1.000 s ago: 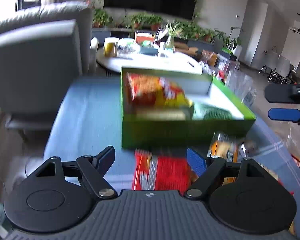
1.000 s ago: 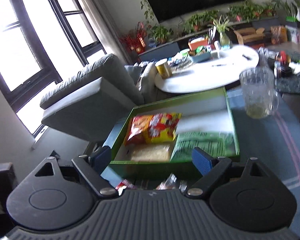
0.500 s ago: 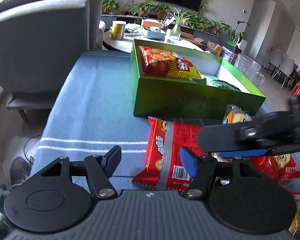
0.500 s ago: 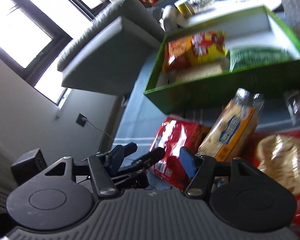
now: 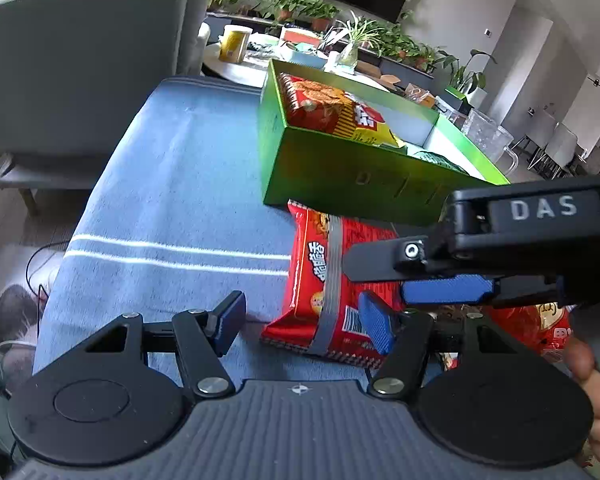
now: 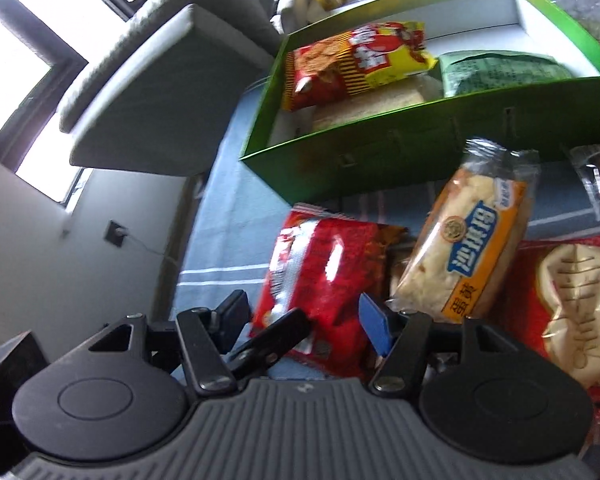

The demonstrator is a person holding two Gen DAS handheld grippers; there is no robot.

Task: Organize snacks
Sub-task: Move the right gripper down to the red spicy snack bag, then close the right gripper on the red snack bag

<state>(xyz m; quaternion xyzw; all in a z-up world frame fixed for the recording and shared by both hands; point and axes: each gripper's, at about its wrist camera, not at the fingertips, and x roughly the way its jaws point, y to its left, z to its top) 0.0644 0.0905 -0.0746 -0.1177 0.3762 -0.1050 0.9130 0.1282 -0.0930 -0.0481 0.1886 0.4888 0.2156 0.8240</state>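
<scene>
Glossy red crinkled foil snack packet (image 5: 332,288) lies flat on the blue woven cloth of the bench (image 5: 172,200), just before the green cardboard box (image 5: 340,176) holding a red-and-yellow chip bag (image 6: 356,64). Left gripper (image 5: 300,320) and right gripper (image 6: 300,320) hover over it, jaws spread, gripping nothing. A clear-wrapped orange bread pack (image 6: 472,248) leans alongside.

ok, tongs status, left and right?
Left tongs: open, empty, beside the red snack bag.
Right tongs: open, empty, over that bag.
</scene>
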